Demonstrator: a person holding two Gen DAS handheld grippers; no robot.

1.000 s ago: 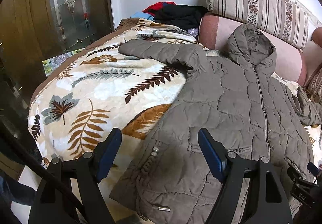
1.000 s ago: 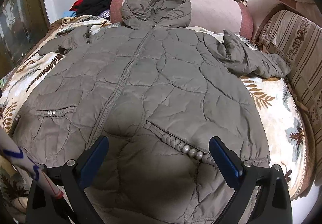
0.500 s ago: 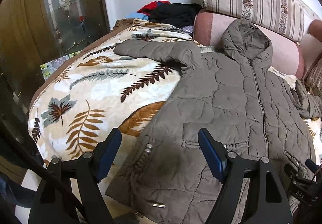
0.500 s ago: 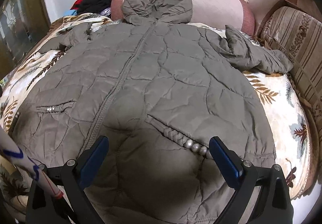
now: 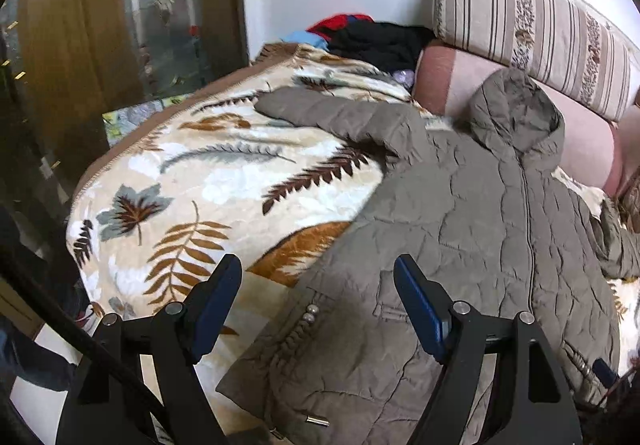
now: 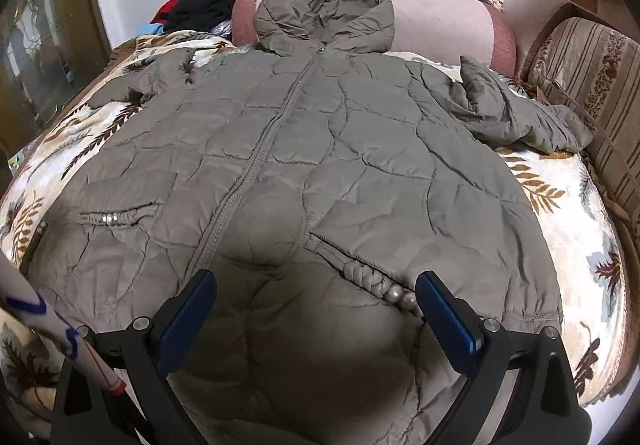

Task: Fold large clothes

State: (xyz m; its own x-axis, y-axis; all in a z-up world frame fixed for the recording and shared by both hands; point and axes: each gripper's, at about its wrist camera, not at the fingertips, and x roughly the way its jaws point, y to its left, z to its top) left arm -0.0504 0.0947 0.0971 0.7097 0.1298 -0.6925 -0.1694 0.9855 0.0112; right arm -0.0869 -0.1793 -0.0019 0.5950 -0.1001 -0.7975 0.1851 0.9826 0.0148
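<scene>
Quilted jacket (image 6: 328, 149) lies flat, front up and zipped, on the leaf-print blanket (image 5: 208, 181) over the bed, hood (image 6: 324, 17) up against the pink bolster (image 6: 436, 25). Change over the last second is minor: left view has shifted slightly and the jacket's hem corner now sits lower between the fingers; jacket itself hasn't moved. My read: still lining up, no fold started.

Left hand-held gripper (image 5: 318, 305) spread, nothing between the pads, hovering over the hem corner. Right hand-held gripper (image 6: 316, 309) also spread and empty, above the lower front.

Hard to make out: right sleeve (image 6: 520, 117) is bunched, cuff unclear. Near hem is cut off behind the gripper bodies. Contact with fabric can't be judged.
</scene>
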